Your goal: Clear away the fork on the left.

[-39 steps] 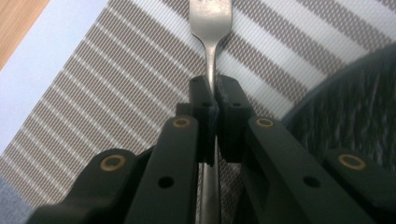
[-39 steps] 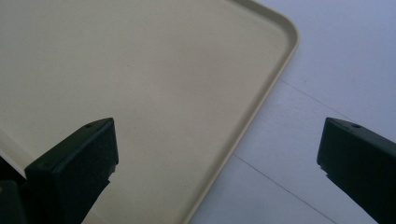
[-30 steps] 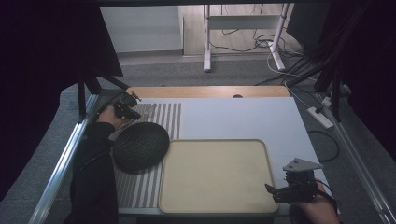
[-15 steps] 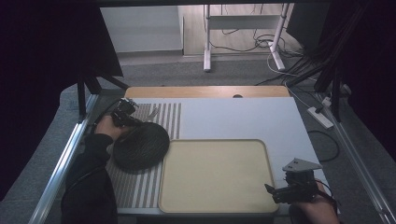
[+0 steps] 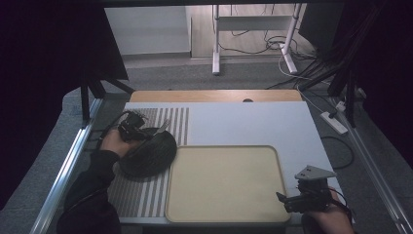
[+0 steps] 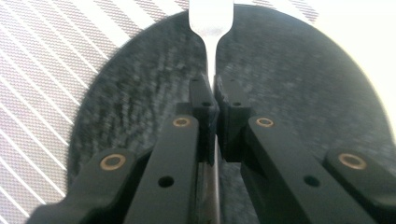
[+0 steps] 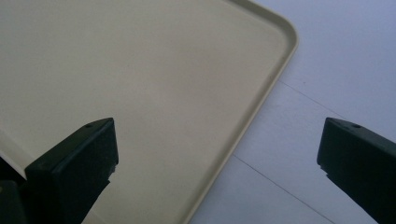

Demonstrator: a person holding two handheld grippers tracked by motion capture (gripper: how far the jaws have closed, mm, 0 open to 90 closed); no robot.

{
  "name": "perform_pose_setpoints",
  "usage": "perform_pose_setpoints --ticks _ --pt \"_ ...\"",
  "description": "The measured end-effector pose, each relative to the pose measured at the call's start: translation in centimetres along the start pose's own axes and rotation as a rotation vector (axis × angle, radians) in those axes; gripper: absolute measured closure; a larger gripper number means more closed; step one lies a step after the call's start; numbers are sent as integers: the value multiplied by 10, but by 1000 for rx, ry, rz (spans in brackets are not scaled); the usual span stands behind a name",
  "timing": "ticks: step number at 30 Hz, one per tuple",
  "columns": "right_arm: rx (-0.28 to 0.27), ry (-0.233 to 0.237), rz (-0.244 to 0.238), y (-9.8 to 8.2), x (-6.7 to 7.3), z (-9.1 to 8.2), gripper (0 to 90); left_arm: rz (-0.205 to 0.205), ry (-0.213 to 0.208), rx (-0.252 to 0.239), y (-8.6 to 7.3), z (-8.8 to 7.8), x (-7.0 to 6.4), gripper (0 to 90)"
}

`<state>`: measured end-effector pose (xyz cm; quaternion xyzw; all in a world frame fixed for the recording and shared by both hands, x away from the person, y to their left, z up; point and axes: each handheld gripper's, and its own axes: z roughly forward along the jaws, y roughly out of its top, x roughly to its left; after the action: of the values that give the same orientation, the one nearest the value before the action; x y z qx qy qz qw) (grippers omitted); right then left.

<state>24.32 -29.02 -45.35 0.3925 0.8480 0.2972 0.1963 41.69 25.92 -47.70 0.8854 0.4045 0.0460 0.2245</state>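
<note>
1. Left gripper (image 5: 146, 131), at 9 o'clock on the table: its jaws are pressing together on the thin handle of a metal utensil (image 6: 211, 28), whose widened head is pointing toward 12 o'clock in the left gripper view; whether it is a fork or a spoon cannot be told.
2. Dark round plate (image 5: 148, 153): it is lying directly beneath the held utensil, resting on the striped mat (image 5: 141, 195) at the table's left side; whether the utensil is touching the plate cannot be told.
3. Beige tray (image 5: 224, 183): it is sitting just beside the plate, at the plate's 3 o'clock; the plate's edge is appearing to meet the tray's rim.
4. Right gripper (image 5: 287, 201), at 5 o'clock: its jaws are standing wide apart, holding nothing, hovering at the tray's near right corner. In the right gripper view, the tray rim (image 7: 261, 102) is running between the two jaws, with pale table surface (image 7: 336, 60) lying beyond it.
5. Surroundings: a power strip (image 5: 334, 123) and cables are lying on the floor at 2 o'clock, beyond the table edge.
</note>
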Motion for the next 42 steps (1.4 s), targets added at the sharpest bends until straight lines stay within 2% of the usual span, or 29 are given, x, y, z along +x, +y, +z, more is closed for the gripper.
perform_pose_setpoints --ticks 2,8,17,19,20,21,23,27,30,31,32,33,34,35,36,42 --pt "2 -2 -3 0 0 0 0 -4 -10 0 -6 -3 -10 863" --pt "-2 1 -9 0 1 -1 0 -7 -23 9 -13 -4 -25 864" --pt "-3 4 -13 0 1 -1 0 -40 -62 4 -27 -8 -52 863" --pt "0 2 -21 0 2 0 0 -35 -63 11 -32 -10 -64 863" --pt "0 2 -21 0 2 0 0 -35 -63 11 -32 -10 -64 863" --pt "2 2 -25 0 3 0 0 -14 -60 1 -35 -11 -72 863" --pt "3 2 -26 0 3 0 0 -14 -64 -6 -37 -10 -76 862" --pt "2 2 -29 0 3 0 0 -21 -67 14 -42 -8 -90 863" --pt "5 3 -32 0 3 0 0 -32 -73 26 -43 -5 -95 863" --pt "4 3 -33 0 3 0 0 -40 -78 35 -43 -3 -102 863" --pt "4 3 -33 0 3 0 0 -40 -78 35 -43 -3 -102 863" --pt "4 3 -34 0 3 0 0 -37 -77 44 -40 -1 -110 863" --pt "4 3 -34 0 3 0 0 -37 -77 44 -40 -1 -110 863" --pt "5 3 -34 0 3 0 0 -39 -83 43 -37 1 -118 863" --pt "5 3 -34 0 3 0 0 -39 -83 43 -37 1 -118 863" --pt "7 4 -36 1 4 0 0 -46 -103 45 -27 6 -137 863"
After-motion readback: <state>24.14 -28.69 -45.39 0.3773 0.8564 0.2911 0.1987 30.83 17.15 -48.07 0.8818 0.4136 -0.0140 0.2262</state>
